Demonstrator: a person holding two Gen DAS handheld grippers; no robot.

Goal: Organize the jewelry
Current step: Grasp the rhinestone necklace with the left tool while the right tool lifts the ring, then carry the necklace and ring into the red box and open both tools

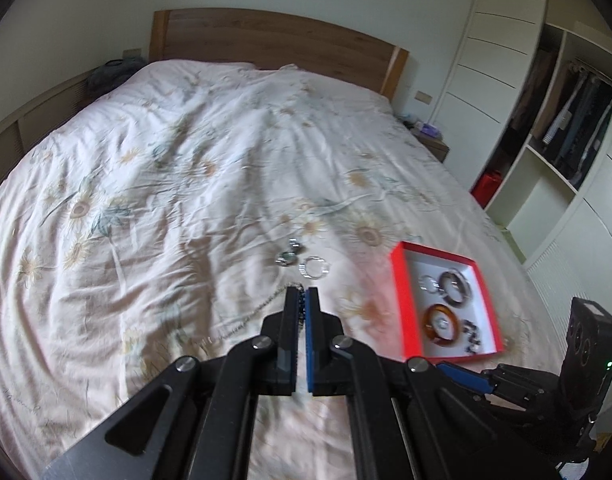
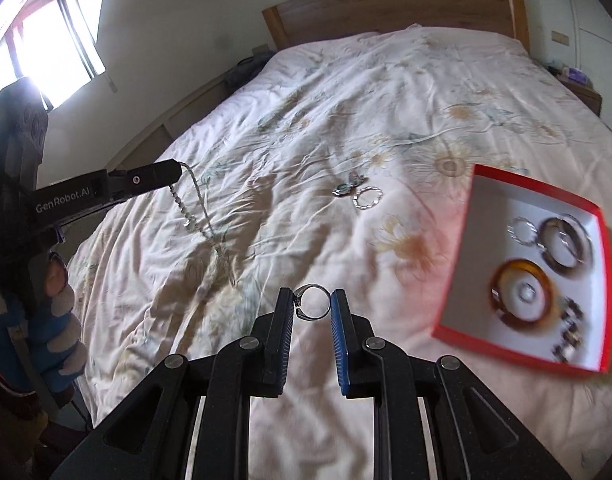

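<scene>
My left gripper (image 1: 302, 294) is shut on a silver chain necklace (image 1: 258, 310), which hangs from it down to the bedspread in the right wrist view (image 2: 198, 208). My right gripper (image 2: 313, 300) is shut on a silver ring (image 2: 313, 303) held above the bed. A red box with a white inside (image 1: 401, 280) lies at the right and holds an amber bangle (image 1: 441, 324), a dark bangle (image 1: 455, 286), a small silver hoop (image 1: 427, 283) and a dark beaded piece (image 1: 471, 336). A clear bracelet (image 1: 314, 268) and small silver pieces (image 1: 288, 254) lie loose on the bedspread.
The floral bedspread (image 1: 186, 160) covers a large bed with a wooden headboard (image 1: 274, 40). A white wardrobe with hanging clothes (image 1: 565, 120) stands at the right. A nightstand (image 1: 433, 144) is beside the bed. A window (image 2: 46, 40) is at the left.
</scene>
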